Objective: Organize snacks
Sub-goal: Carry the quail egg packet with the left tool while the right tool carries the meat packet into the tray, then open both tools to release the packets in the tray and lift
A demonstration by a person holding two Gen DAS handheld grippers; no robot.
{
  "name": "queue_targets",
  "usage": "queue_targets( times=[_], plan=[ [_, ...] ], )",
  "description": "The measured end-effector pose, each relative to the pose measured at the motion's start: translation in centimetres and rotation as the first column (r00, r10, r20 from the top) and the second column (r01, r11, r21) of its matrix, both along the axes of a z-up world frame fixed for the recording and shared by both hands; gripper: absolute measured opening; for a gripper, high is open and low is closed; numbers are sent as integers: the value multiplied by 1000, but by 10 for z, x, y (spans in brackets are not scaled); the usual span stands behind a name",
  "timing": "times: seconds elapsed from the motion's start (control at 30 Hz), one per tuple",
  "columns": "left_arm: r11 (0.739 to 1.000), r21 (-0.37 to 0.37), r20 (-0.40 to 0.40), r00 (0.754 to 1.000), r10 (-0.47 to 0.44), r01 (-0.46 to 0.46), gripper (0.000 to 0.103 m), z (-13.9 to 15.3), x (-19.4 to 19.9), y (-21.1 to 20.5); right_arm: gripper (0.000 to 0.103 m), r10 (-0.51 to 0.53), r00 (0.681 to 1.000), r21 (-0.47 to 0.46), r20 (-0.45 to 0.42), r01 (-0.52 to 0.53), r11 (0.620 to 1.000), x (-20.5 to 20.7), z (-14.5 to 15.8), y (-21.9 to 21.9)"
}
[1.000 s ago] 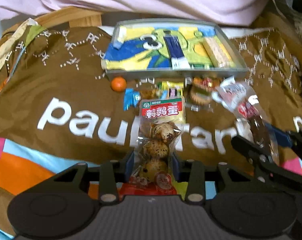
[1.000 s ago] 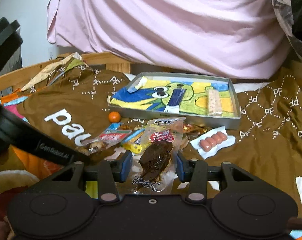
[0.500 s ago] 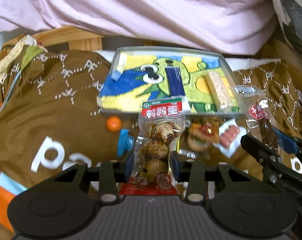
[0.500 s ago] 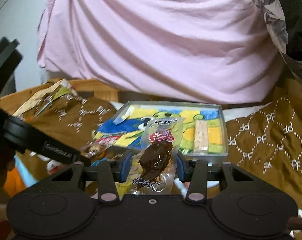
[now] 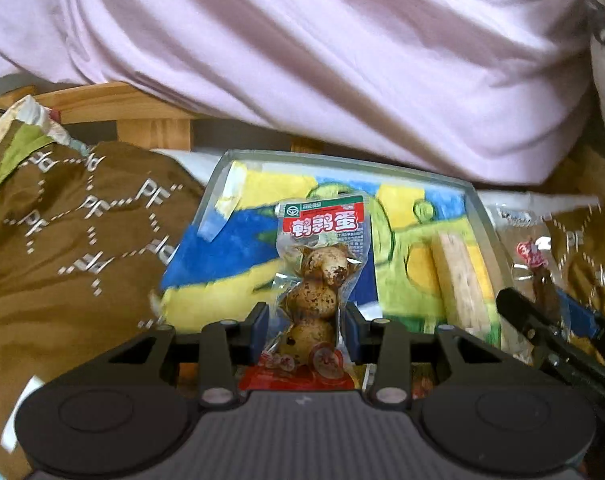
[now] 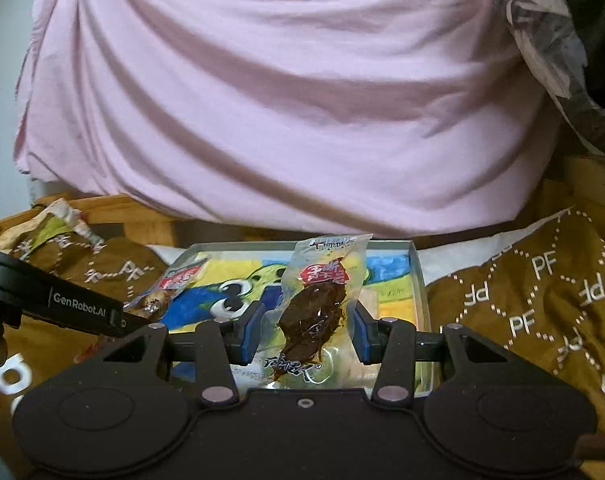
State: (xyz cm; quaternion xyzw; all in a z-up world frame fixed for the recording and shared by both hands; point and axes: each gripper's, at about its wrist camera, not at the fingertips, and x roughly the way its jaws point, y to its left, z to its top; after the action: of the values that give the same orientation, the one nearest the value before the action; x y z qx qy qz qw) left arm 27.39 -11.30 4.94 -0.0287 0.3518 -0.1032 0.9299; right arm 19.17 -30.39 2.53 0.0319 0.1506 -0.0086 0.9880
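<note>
My left gripper [image 5: 305, 330] is shut on a clear packet of quail eggs [image 5: 316, 280] with a red and green label, held upright over the near edge of a shallow grey tray [image 5: 342, 160]. The tray has a colourful cartoon lining and holds a pale snack bar [image 5: 462, 280]. My right gripper [image 6: 308, 334] is shut on a clear packet of dark dried meat [image 6: 316, 312], also above the tray [image 6: 416, 276]. The right gripper with its packet shows at the right edge of the left wrist view; the left gripper's arm [image 6: 54, 304] and egg packet [image 6: 174, 286] show at the left of the right wrist view.
A brown quilt with white "PF" lettering [image 5: 74, 248] covers the surface around the tray. A pink cloth [image 6: 282, 100] hangs close behind it, with a wooden frame [image 5: 114, 112] under its left side. A crumpled wrapper [image 6: 54, 220] lies at far left.
Both grippers have moved forward with their packets, from over the loose snacks on the quilt to above the tray. The tray looms larger and the loose snacks have dropped out of sight.
</note>
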Motion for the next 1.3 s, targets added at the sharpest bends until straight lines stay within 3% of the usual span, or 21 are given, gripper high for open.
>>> queue_targets(
  times=[0.33,0.5,0.9,1.17,1.3],
  plan=[
    [999,-25,28,999,36,-36,42,-28,56,-16,47,54,998,-16,17,-54,998,57,-32,1],
    [998,25,33,998,49,-50,42,-47,71,-25,47,56,998,-1,7,-56,998,77,-43,0],
    [997,61,30,999,41,-43,43,-69,81,-30,47,38,996,11,-80,-37,999,104,-72,2],
    [994,92,31,998,52,-54,45,-74,80,-33,48,42,995,-15,-88,-44,999,106,-76,6],
    [996,70,16,998,55,-56,49,-72,80,-29,52,43,995,-30,-88,-46,998,108,-76,9]
  ],
)
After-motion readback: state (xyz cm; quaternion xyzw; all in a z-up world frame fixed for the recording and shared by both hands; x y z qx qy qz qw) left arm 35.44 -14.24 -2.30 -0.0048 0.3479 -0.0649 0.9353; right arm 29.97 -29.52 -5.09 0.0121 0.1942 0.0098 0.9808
